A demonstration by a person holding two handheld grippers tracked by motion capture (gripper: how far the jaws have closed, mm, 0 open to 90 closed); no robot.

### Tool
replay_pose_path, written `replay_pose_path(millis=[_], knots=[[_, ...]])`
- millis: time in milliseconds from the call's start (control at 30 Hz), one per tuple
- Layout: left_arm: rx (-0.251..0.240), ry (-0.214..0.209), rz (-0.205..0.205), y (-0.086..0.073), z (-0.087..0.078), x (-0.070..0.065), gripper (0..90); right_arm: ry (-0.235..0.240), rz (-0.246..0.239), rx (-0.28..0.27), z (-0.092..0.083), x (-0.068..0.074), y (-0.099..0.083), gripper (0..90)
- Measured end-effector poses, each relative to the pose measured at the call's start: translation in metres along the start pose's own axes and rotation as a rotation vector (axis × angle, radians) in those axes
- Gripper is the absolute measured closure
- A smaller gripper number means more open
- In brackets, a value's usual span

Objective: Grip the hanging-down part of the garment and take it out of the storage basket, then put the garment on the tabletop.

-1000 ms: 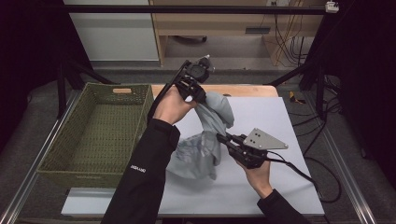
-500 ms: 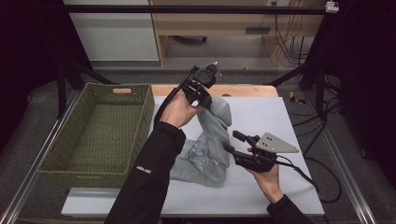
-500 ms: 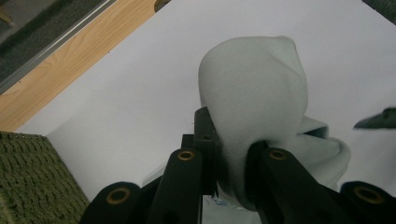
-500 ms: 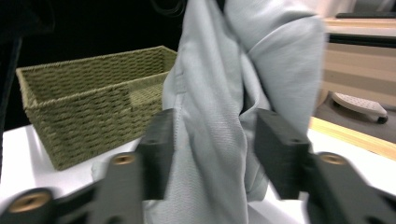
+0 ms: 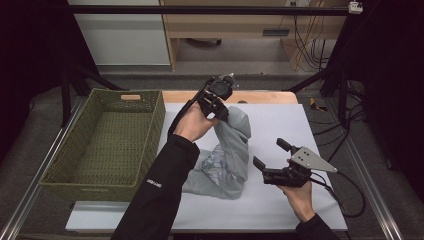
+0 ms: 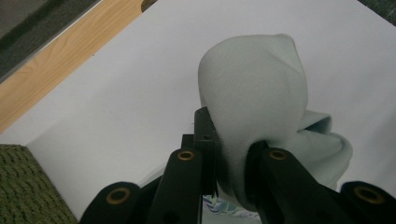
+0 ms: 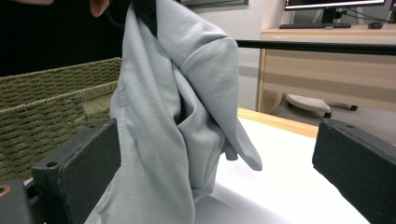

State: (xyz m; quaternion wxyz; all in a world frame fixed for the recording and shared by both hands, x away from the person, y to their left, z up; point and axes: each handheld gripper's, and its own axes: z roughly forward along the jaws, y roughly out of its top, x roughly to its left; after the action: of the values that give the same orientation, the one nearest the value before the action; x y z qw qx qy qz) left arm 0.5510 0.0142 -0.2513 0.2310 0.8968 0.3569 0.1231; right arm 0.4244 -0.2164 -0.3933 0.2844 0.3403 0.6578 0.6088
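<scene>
A woven green rectangular basket stands on the worktop's left, a crumpled pale grey cloth garment lying just right of it.

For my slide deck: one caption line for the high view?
Left gripper lifts a grey garment off the white mat; right gripper open beside it.

A grey floor surrounds the tabletop; behind stand a wooden shelf, cables and perhaps a monitor.

Both forearms wear black sleeves; the left sleeve carries small white lettering. Each gripper is black, with brass-coloured screws. The right gripper bears a grey three-cornered plate and a black cable.
</scene>
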Motion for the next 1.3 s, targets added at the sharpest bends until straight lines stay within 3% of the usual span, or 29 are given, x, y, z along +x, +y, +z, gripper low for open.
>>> replay_pose_path(millis=[167, 200, 333, 500, 600, 633, 733, 800, 833, 867, 900, 933, 1033, 1067, 1100, 1167, 1200, 1233, 1300], knots=[[-0.003, -0.01, 0.0, -0.003, 0.006, -0.002, 81.6, -0.004, 0.002, 0.021, -0.008, -0.008, -0.006, 0.9], [-0.001, -0.01, 0.013, -0.003, 0.008, -0.003, 81.5, 0.0, 0.021, 0.01, -0.009, -0.008, -0.007, 0.7], [-0.006, -0.023, 0.027, -0.008, 0.016, -0.006, 81.2, -0.006, 0.004, 0.005, -0.016, -0.016, -0.011, 0.5], [-0.011, -0.04, 0.035, -0.016, 0.031, -0.012, 81.1, -0.013, 0.025, 0.04, -0.02, -0.02, -0.018, 0.5], [-0.019, -0.047, 0.046, -0.022, 0.041, -0.016, 81.0, -0.008, -0.004, 0.03, -0.02, -0.022, -0.019, 0.5], [-0.027, -0.045, 0.05, -0.024, 0.044, -0.018, 80.9, -0.011, 0.023, 0.028, -0.021, -0.021, -0.019, 0.5], [-0.011, -0.05, 0.054, -0.03, 0.055, -0.019, 80.3, -0.009, 0.034, 0.037, -0.023, -0.022, -0.02, 0.5], [-0.006, -0.06, 0.051, -0.032, 0.062, -0.019, 78.6, -0.013, 0.017, 0.038, -0.023, -0.024, -0.022, 0.5], [-0.007, -0.06, 0.054, -0.034, 0.065, -0.02, 77.5, -0.017, 0.034, 0.043, -0.024, -0.023, -0.022, 0.5], [-0.006, -0.062, 0.055, -0.034, 0.066, -0.019, 75.1, -0.018, 0.033, 0.042, -0.024, -0.024, -0.022, 0.5], [-0.009, -0.069, 0.051, -0.035, 0.067, -0.019, 66.7, -0.017, 0.035, 0.041, -0.025, -0.025, -0.022, 0.5], [-0.006, -0.073, 0.06, -0.035, 0.066, -0.018, 66.7, -0.017, 0.035, 0.041, -0.025, -0.025, -0.022, 0.5], [-0.036, -0.092, 0.067, -0.036, 0.059, -0.017, 51.4, -0.011, 0.021, 0.026, -0.026, -0.027, -0.021, 0.5], [-0.064, -0.097, 0.061, -0.036, 0.055, -0.017, 48.3, -0.014, 0.043, 0.027, -0.026, -0.026, -0.021, 0.5], [-0.1, -0.105, 0.042, -0.037, 0.051, -0.017, 39.6, -0.014, 0.049, 0.024, -0.027, -0.027, -0.02, 0.5], [-0.186, -0.089, 0.031, -0.04, 0.041, -0.016, 35.2, -0.006, 0.045, 0.023, -0.028, -0.027, -0.02, 0.5], [-0.21, -0.092, 0.033, -0.042, 0.036, -0.015, 29.5, -0.006, 0.05, 0.022, -0.028, -0.026, -0.02, 0.5], [-0.221, -0.098, 0.042, -0.043, 0.033, -0.014, 29.5, -0.006, 0.05, 0.022, -0.028, -0.026, -0.02, 0.5], [-0.281, -0.083, 0.023, -0.047, 0.026, -0.015, 25.5, -0.008, 0.04, 0.027, -0.028, -0.027, -0.02, 0.5]])
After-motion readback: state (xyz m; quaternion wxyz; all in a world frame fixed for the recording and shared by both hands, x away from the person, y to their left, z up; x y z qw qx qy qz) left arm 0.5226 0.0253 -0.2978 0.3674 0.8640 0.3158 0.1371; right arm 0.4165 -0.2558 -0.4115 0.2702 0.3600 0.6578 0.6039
